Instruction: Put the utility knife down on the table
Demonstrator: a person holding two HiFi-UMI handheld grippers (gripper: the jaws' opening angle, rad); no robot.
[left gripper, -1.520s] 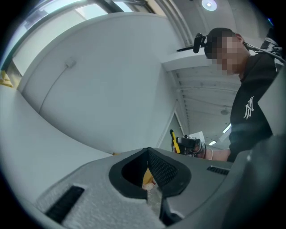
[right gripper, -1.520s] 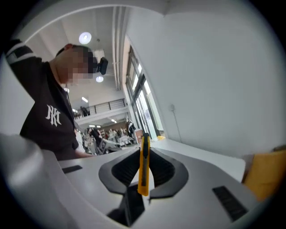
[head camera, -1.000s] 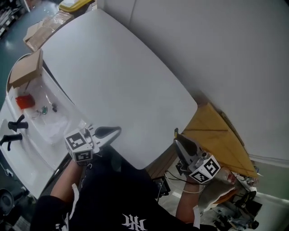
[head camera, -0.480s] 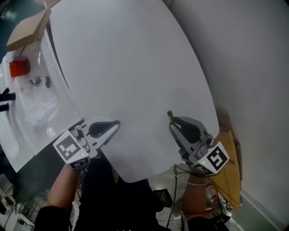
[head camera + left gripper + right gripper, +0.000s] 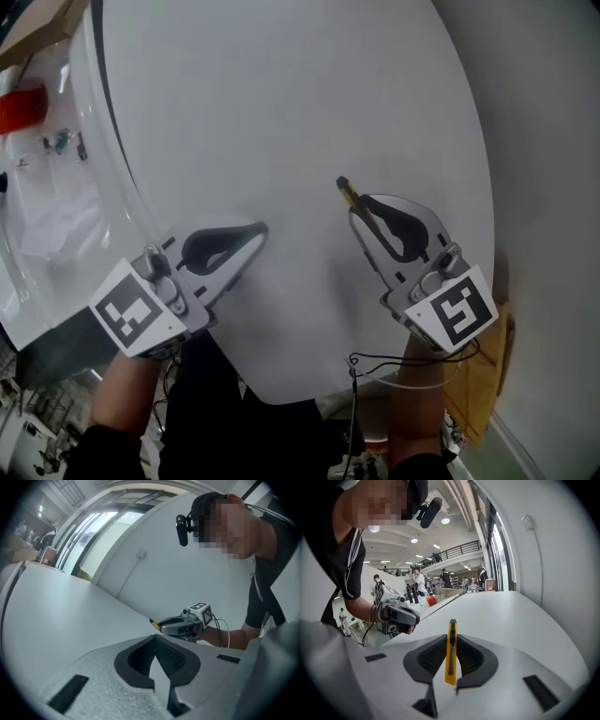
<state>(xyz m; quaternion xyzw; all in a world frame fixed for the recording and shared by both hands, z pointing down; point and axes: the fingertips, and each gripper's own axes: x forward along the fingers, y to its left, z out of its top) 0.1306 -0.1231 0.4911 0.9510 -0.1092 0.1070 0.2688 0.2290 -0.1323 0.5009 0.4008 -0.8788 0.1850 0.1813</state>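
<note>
The yellow utility knife [image 5: 450,653] stands edge-on between the jaws of my right gripper [image 5: 451,638], which is shut on it. In the head view the knife's tip [image 5: 346,193] sticks out ahead of the right gripper [image 5: 360,214], over the white table [image 5: 281,94] near its right side. My left gripper [image 5: 257,232] hovers over the table's near-left part, shut with nothing in it. From the left gripper view, its pads [image 5: 165,654] meet at the tip, and the right gripper [image 5: 180,625] shows beyond with the knife tip [image 5: 153,623] pointing left.
A second white surface [image 5: 52,234] at the left carries a red object [image 5: 19,108] and small items; a cardboard box [image 5: 37,28] lies at the top left. Brown cardboard [image 5: 502,347] lies below the table's right edge. The table's near edge curves just in front of the person's body.
Both grippers have moved forward over the table. The right gripper, earlier beyond the table's edge near the brown cardboard, is now above the tabletop with the knife still in it.
</note>
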